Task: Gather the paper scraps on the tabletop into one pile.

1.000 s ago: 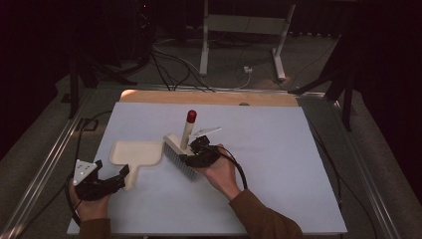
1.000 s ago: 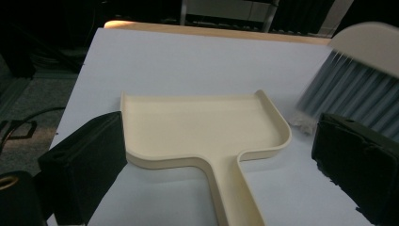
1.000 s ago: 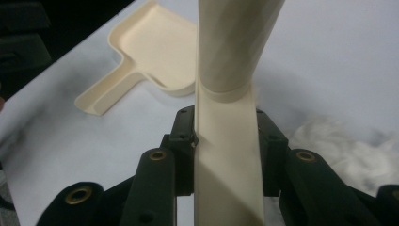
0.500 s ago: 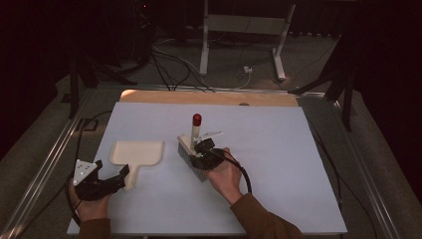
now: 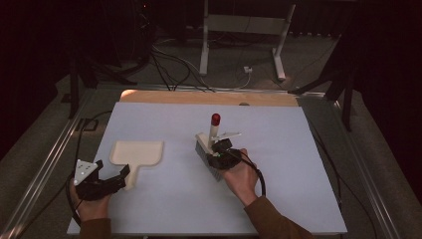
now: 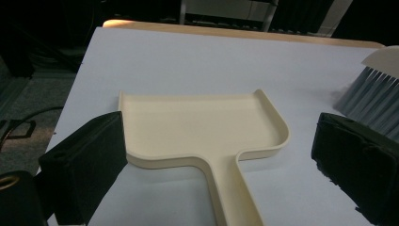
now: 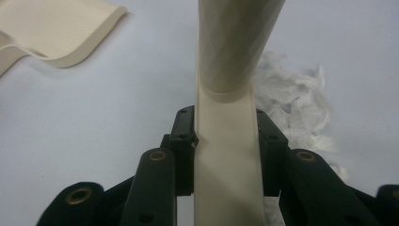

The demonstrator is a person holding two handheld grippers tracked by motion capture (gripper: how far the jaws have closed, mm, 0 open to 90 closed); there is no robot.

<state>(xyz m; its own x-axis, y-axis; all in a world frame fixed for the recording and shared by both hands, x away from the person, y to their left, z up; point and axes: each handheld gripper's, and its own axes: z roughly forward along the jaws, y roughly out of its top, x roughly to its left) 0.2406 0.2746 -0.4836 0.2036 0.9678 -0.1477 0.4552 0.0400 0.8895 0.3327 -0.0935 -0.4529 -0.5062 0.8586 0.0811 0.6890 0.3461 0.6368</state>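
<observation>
High view: right tongs [image 5: 215, 152] clench the brush [image 5: 211, 137] at frame centre; left tongs [image 5: 113, 178], released, flank the dustpan [image 5: 137, 153] handle at lower left.

No legible txt, labels, nos. or signs on anything.

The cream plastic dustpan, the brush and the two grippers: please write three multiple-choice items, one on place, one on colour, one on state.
1. Where does the cream plastic dustpan lie?
A. on the white table sheet
B. on the floor
C. in the right gripper

2. What colour is the tip of the cream brush handle?
A. blue
B. red
C. green

3. What is the state of the left gripper?
A. shut on the dustpan
B. shut on a cable
C. open

Answers: 1 A, it lies flat on the sheet; 2 B, the high view shows red; 3 C, the jaws stand apart around the dustpan's handle.
</observation>
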